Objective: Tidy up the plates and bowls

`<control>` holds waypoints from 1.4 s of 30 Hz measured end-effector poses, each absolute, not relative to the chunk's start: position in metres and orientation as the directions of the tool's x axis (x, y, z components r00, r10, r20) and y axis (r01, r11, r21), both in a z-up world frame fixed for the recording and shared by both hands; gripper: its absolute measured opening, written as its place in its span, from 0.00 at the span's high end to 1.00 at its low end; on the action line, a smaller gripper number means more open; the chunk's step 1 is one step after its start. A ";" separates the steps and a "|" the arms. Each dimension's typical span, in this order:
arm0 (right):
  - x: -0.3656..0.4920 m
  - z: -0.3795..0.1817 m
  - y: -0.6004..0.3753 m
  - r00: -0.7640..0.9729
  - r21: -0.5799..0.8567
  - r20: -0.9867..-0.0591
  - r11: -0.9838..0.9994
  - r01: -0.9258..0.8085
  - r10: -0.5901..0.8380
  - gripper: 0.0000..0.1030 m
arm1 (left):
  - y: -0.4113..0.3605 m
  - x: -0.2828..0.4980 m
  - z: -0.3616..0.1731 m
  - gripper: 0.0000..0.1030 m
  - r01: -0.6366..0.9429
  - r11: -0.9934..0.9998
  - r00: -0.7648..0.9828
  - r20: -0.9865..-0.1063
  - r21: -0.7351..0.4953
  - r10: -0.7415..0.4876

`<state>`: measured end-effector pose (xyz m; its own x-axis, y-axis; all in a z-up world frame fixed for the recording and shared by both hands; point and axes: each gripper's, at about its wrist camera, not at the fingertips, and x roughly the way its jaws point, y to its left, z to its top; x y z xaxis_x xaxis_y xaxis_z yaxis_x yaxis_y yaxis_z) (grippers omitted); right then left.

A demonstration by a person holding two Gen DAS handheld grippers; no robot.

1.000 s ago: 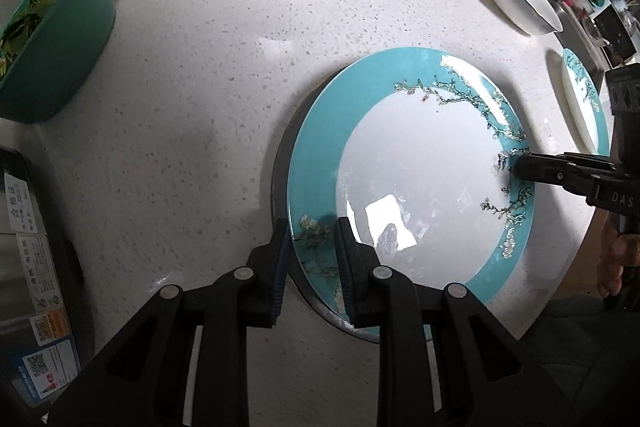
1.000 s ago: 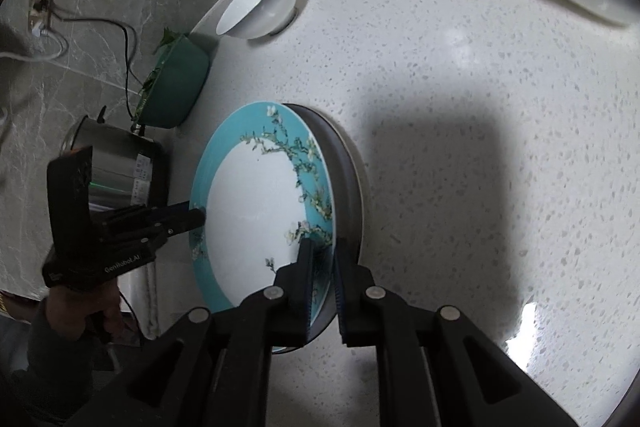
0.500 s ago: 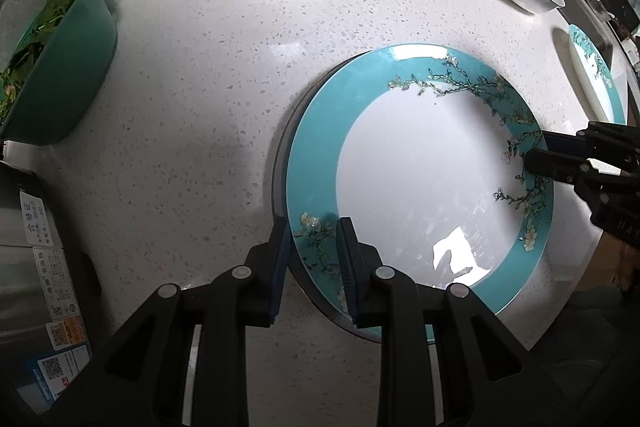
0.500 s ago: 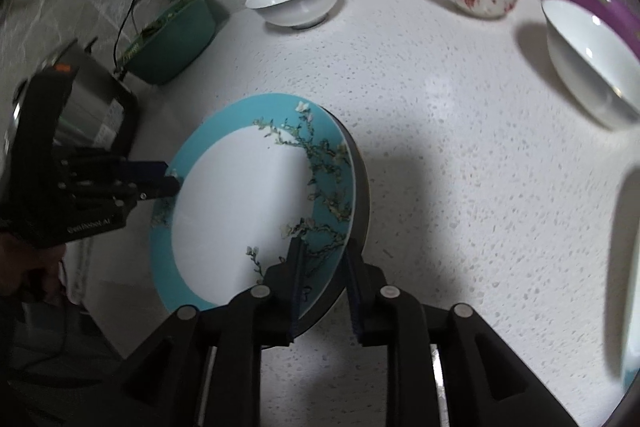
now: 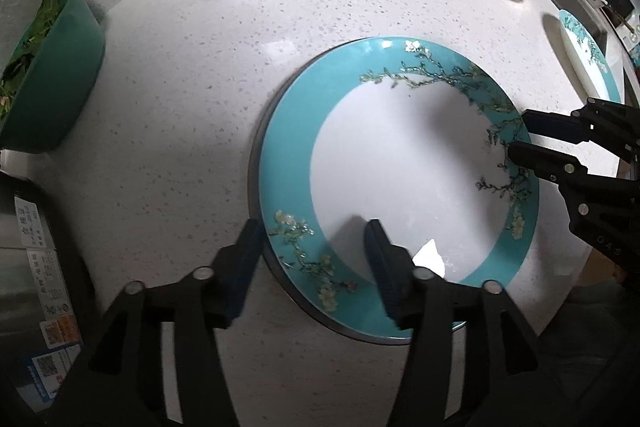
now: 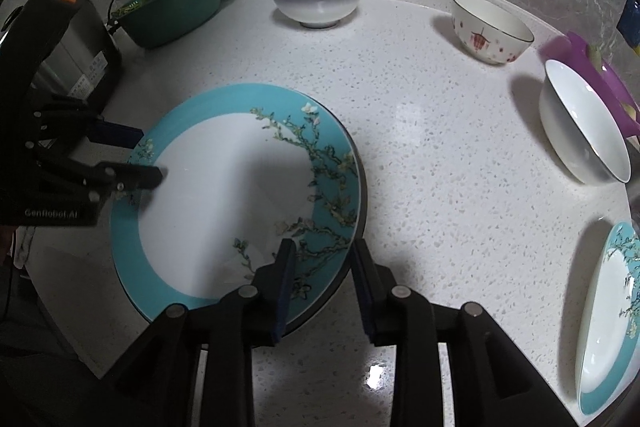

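Both tools are letting go. Left tool (image 5: 312, 267) has its jaws opening wide astride the near rim of the teal plate (image 5: 400, 163), pads clear of it; right tool (image 6: 322, 281) has its jaws opening too, narrower, with the plate's flowered rim between them, untouched as far as I can see. That plate lies flat on a dark plate (image 6: 358, 227) beneath it, whose edge shows as a thin crescent, and the pair sits on the white desk (image 6: 420, 147).

To finish this release well, I judge I should lift each tool straight up off the rim, so no pad drags the top plate off centre.

Beyond the plate stand a white bowl (image 6: 316, 1) and a patterned bowl (image 6: 490, 29); a second white bowl (image 6: 584, 127) and another teal plate (image 6: 608, 315) lie off to its side.
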<state>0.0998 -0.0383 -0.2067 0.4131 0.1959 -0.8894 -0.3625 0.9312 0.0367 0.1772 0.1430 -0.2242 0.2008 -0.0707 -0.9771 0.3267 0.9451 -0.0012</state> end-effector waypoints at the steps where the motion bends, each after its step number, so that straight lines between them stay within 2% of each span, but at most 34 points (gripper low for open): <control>1: 0.099 -0.203 -0.041 0.423 0.048 -0.882 0.934 -0.355 0.207 0.62 | 0.144 0.177 -0.222 0.38 0.320 0.947 0.203 -0.977 -0.002 -0.071; 2: 0.098 -0.200 -0.043 0.436 0.053 -0.874 0.935 -0.350 0.213 0.58 | 0.146 0.175 -0.217 0.27 0.308 0.951 0.215 -0.974 -0.004 -0.073; 3: 0.097 -0.194 -0.048 0.453 0.067 -0.862 0.937 -0.344 0.228 0.48 | 0.147 0.174 -0.211 0.18 0.294 0.956 0.228 -0.970 -0.012 -0.082; 4: 0.095 -0.187 -0.054 0.471 0.089 -0.847 0.938 -0.335 0.248 0.32 | 0.149 0.174 -0.202 0.14 0.279 0.960 0.246 -0.963 -0.035 -0.107; 6: 0.090 -0.173 -0.077 0.496 0.176 -0.809 0.935 -0.307 0.315 0.15 | 0.149 0.175 -0.186 0.00 0.260 0.962 0.278 -0.948 -0.084 -0.158; 8: 0.084 -0.163 -0.105 0.494 0.296 -0.773 0.915 -0.273 0.397 0.12 | 0.143 0.177 -0.166 0.00 0.243 0.958 0.320 -0.919 -0.154 -0.230; 9: 0.082 -0.161 -0.118 0.487 0.345 -0.762 0.904 -0.251 0.426 0.02 | 0.137 0.179 -0.156 0.00 0.244 0.950 0.334 -0.903 -0.194 -0.270; 10: 0.080 -0.160 -0.130 0.485 0.379 -0.755 0.897 -0.227 0.442 0.00 | 0.127 0.180 -0.146 0.00 0.252 0.942 0.348 -0.888 -0.222 -0.302; 16: 0.057 -0.142 -0.249 0.558 0.600 -0.644 0.798 -0.057 0.524 0.00 | 0.032 0.185 -0.104 0.00 0.401 0.889 0.401 -0.829 -0.223 -0.389; 19: 0.048 -0.133 -0.306 0.606 0.627 -0.608 0.778 -0.029 0.513 0.00 | -0.023 0.182 -0.103 0.00 0.415 0.880 0.374 -0.839 -0.230 -0.395; 22: 0.042 -0.127 -0.356 0.616 0.608 -0.615 0.794 -0.027 0.492 0.00 | -0.070 0.188 -0.105 0.00 0.388 0.882 0.346 -0.844 -0.268 -0.409; 26: 0.037 -0.133 -0.410 0.593 0.585 -0.647 0.811 -0.019 0.480 0.00 | -0.130 0.192 -0.120 0.00 0.368 0.895 0.316 -0.872 -0.251 -0.375; 33: 0.046 -0.149 -0.481 0.554 0.579 -0.691 0.815 0.040 0.464 0.00 | -0.191 0.208 -0.163 0.00 0.314 0.919 0.235 -0.919 -0.237 -0.317; 35: 0.050 -0.157 -0.493 0.538 0.576 -0.705 0.816 0.053 0.463 0.07 | -0.194 0.213 -0.178 0.00 0.294 0.928 0.210 -0.931 -0.230 -0.298; 37: 0.053 -0.164 -0.498 0.521 0.578 -0.712 0.814 0.054 0.471 0.23 | -0.198 0.216 -0.185 0.00 0.275 0.927 0.184 -0.932 -0.256 -0.312; 39: 0.059 -0.176 -0.505 0.492 0.589 -0.722 0.805 0.066 0.487 0.32 | -0.206 0.217 -0.189 0.01 0.280 0.925 0.174 -0.934 -0.258 -0.313; 40: 0.062 -0.181 -0.507 0.481 0.600 -0.720 0.797 0.069 0.501 0.36 | -0.211 0.216 -0.190 0.01 0.288 0.924 0.174 -0.935 -0.251 -0.308; 42: 0.067 -0.191 -0.509 0.457 0.627 -0.713 0.775 0.077 0.532 0.36 | -0.213 0.220 -0.192 0.01 0.296 0.926 0.180 -0.938 -0.234 -0.295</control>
